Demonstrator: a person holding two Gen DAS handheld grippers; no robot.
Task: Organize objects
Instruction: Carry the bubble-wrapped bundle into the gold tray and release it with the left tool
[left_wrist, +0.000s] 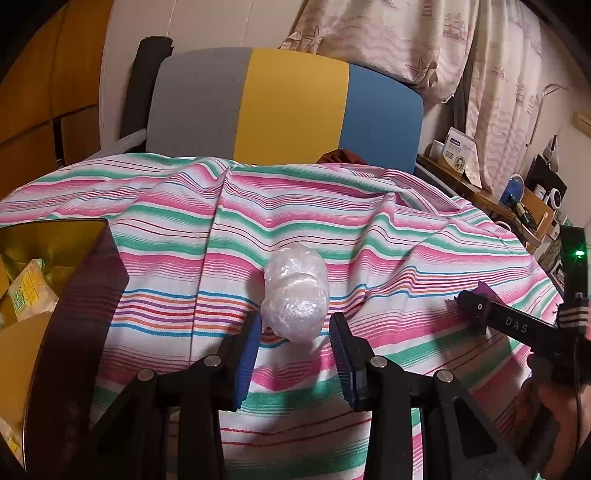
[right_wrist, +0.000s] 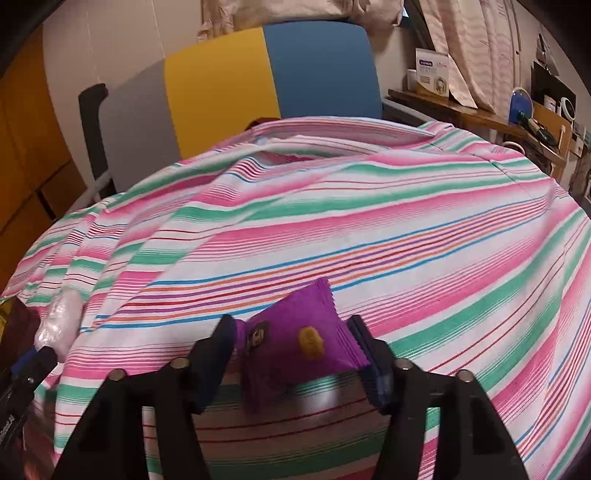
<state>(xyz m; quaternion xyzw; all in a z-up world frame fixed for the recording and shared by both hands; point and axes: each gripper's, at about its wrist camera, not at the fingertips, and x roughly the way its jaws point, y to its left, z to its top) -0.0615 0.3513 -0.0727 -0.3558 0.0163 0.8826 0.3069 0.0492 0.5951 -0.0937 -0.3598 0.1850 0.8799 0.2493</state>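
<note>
A clear plastic-wrapped white bundle (left_wrist: 295, 295) lies on the striped cloth (left_wrist: 166, 229). My left gripper (left_wrist: 295, 328) is open, its blue-padded fingers on either side of the bundle's near end, not closed on it. The bundle also shows at the left edge of the right wrist view (right_wrist: 61, 321). My right gripper (right_wrist: 295, 328) is shut on a purple snack packet (right_wrist: 291, 343), held tilted just above the cloth (right_wrist: 369, 229). In the left wrist view the right gripper (left_wrist: 476, 306) shows at the right with a bit of purple at its tip.
A dark box with a yellow inside (left_wrist: 55, 266) holding yellow-green packets stands at the left. A grey, yellow and blue chair back (left_wrist: 288, 107) rises behind the table. A cluttered wooden shelf (right_wrist: 480, 114) runs along the right, with curtains above.
</note>
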